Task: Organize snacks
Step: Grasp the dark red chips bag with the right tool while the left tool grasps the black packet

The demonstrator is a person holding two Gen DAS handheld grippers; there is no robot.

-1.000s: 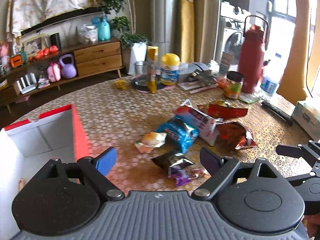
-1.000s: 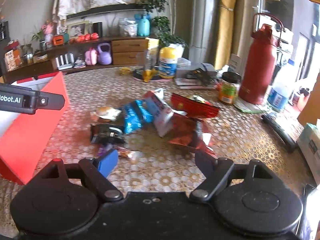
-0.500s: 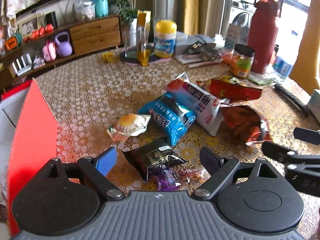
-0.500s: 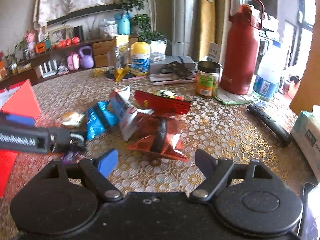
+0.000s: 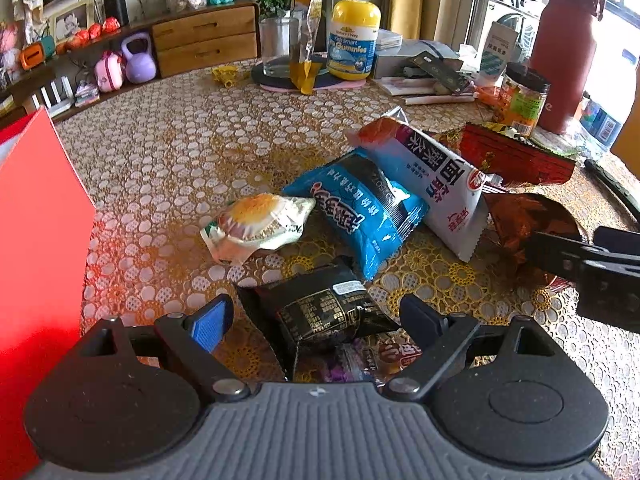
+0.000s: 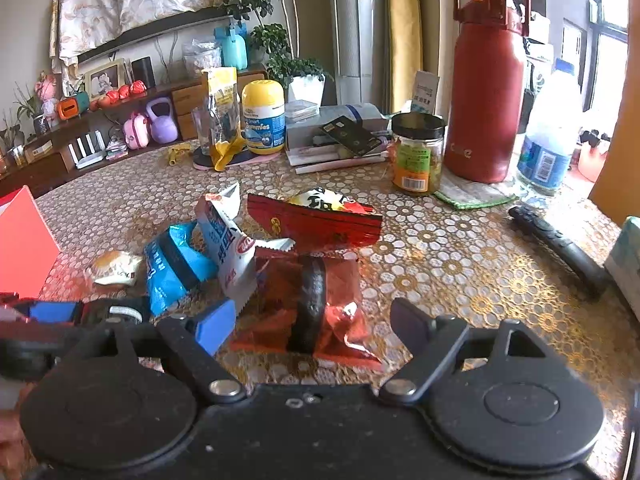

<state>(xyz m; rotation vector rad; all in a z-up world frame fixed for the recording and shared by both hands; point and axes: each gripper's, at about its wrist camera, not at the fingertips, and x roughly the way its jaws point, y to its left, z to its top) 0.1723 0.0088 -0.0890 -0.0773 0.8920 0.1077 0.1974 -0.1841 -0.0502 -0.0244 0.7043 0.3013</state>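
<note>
A pile of snack packets lies on the patterned table. My left gripper [image 5: 316,320] is open with a black packet [image 5: 316,316] between its fingers; a purple packet [image 5: 360,360] lies under it. Beyond are a white-orange bun packet [image 5: 256,228], a blue packet [image 5: 360,208], a white-red packet [image 5: 432,172] and a dark red box [image 5: 516,156]. My right gripper [image 6: 312,324] is open around a shiny red packet [image 6: 308,292]. A red box [image 5: 36,232] stands at the left.
At the table's far side stand a red flask [image 6: 486,92], a jar [image 6: 418,154], a gummies tub [image 6: 264,116], a glass [image 5: 278,46] and a water bottle [image 6: 550,136]. A black remote [image 6: 556,244] and a tissue box [image 6: 626,256] lie at the right.
Both grippers have moved forward and down toward the pile. The left now straddles the black packet; the right now straddles the shiny red packet. The red box has slid to the left edge.
</note>
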